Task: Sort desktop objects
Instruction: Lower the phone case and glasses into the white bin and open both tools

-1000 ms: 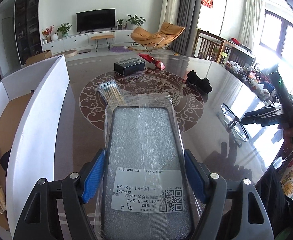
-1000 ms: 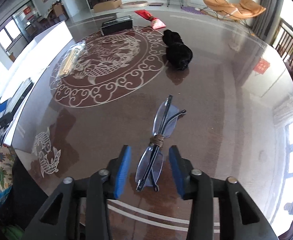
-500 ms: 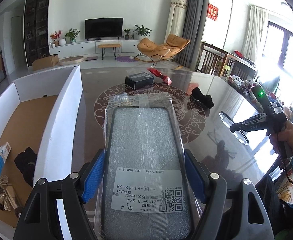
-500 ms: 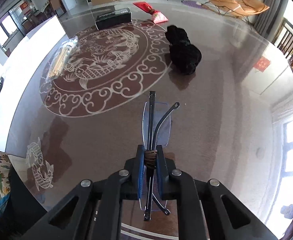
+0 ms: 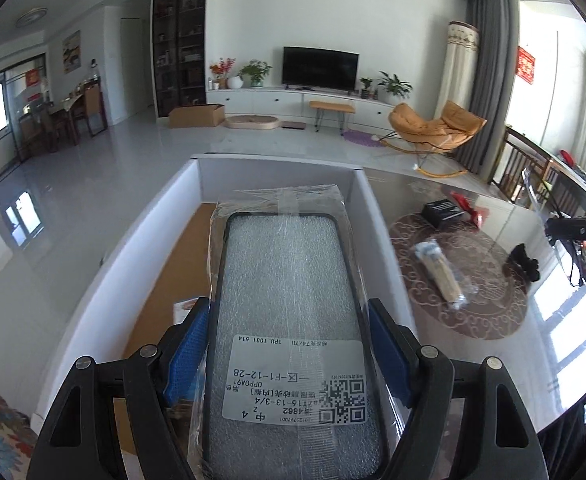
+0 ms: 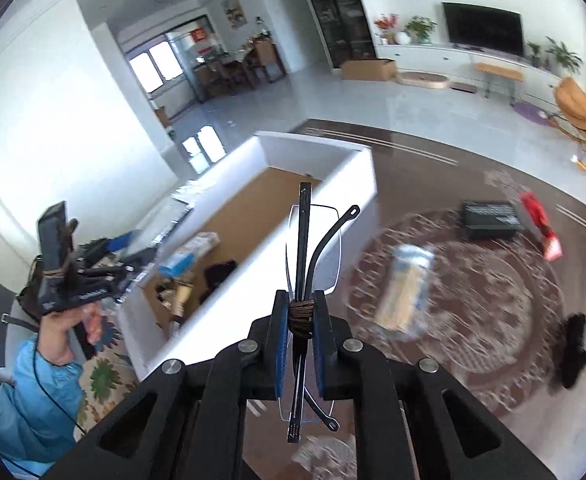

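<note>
My left gripper (image 5: 289,344) is shut on a bagged phone case (image 5: 289,312) with a white label and holds it above the white cardboard box (image 5: 381,240) at the table's left. My right gripper (image 6: 300,320) is shut on folded rimless glasses (image 6: 307,248) and holds them in the air above the table, near the box (image 6: 357,176). The box holds a blue-white packet (image 6: 189,252) and a dark item (image 6: 219,274). The left gripper also shows in the right wrist view (image 6: 93,280), at the left.
On the round patterned table (image 5: 573,344) lie a bag of wooden sticks (image 5: 443,276), a black box (image 5: 441,213), a red packet (image 5: 469,206) and a black cloth bundle (image 5: 525,260). Chairs and clutter stand beyond the table's right edge.
My left gripper carried the phone case left, from over the table to above the box. My right gripper shut on the glasses, lifted them off the table and swung left toward the box.
</note>
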Available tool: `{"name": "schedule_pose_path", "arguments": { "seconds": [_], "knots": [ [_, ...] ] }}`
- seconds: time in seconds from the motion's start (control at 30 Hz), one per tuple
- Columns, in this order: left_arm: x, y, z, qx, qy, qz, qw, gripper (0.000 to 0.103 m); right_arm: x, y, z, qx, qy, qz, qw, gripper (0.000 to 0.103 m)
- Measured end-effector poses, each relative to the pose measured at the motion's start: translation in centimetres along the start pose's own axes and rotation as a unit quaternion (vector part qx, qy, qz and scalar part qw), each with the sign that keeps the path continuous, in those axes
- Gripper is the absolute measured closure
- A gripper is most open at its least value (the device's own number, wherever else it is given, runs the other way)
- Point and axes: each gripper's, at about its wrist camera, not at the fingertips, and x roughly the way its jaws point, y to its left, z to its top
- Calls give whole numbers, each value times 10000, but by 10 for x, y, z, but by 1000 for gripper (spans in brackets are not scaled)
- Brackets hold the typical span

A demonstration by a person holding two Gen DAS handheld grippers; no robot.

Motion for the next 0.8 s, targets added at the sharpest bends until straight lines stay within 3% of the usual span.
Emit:
{"name": "schedule_pose_path", "arguments": {
  "seconds": [0.13, 0.27, 0.43, 0.57, 0.63, 0.67, 0.7, 0.8],
  "knots": [
    [9, 41, -3, -268, 171, 291, 9991, 28, 63, 63, 35, -204, 61, 686, 9974, 91],
    [18, 69, -17, -458, 366, 500, 9970, 28, 132, 113, 36, -216, 497, 1188, 9914, 91],
    [36, 92, -32, -620, 667, 707, 9933, 28, 210, 158, 3, -517, 1142, 1210, 9847, 91],
    [47, 101, -41, -710, 848, 830, 9904, 28, 243, 175, -21, -776, 1464, 1020, 9809, 87],
    [50, 102, -43, -691, 903, 907, 9894, 28, 249, 178, -23, -816, 1492, 997, 9804, 67],
    [50, 101, -44, -643, 919, 949, 9891, 28, 248, 178, -23, -811, 1450, 980, 9812, 48],
    [50, 99, -44, -591, 937, 995, 9888, 27, 244, 175, -22, -801, 1389, 964, 9823, 42],
    [45, 90, -41, -532, 891, 985, 9897, 27, 220, 164, -18, -768, 993, 993, 9871, 42]
  ]
}}
